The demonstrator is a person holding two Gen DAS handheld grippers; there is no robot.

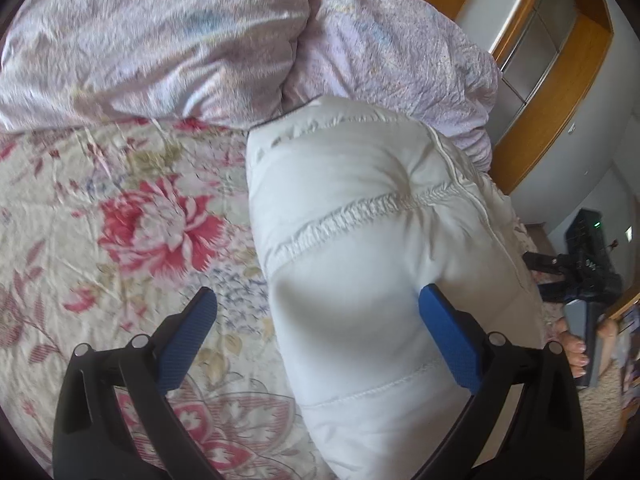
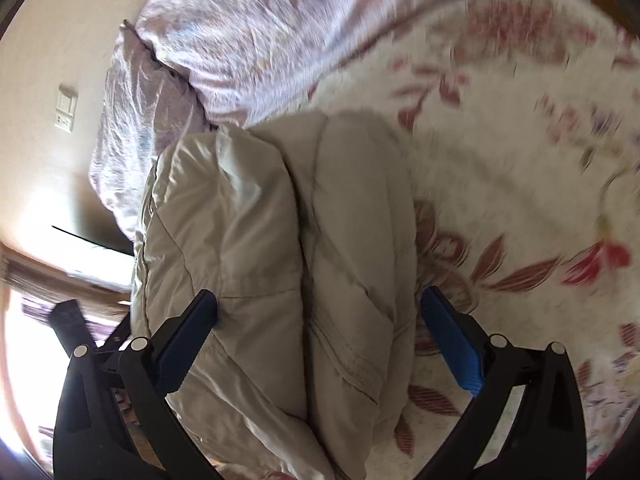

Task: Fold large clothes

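Observation:
A white puffy quilted jacket (image 1: 360,216) lies folded in a thick bundle on a floral bedspread (image 1: 120,208). My left gripper (image 1: 318,300) is open above the bundle's left edge; its right pad rests against the jacket, its left pad is over the bedspread. In the right wrist view the jacket (image 2: 280,240) looks beige and folded lengthwise with a crease down the middle. My right gripper (image 2: 318,304) is open and straddles the bundle, a blue pad at each side. The right gripper also shows in the left wrist view (image 1: 576,272) beyond the jacket, held by a hand.
A crumpled lilac duvet (image 1: 180,32) is piled at the head of the bed and touches the jacket's far end; it also shows in the right wrist view (image 2: 260,32). A wooden-framed cabinet (image 1: 560,60) stands past the bed's right side. A wall with a switch plate (image 2: 66,108) is at left.

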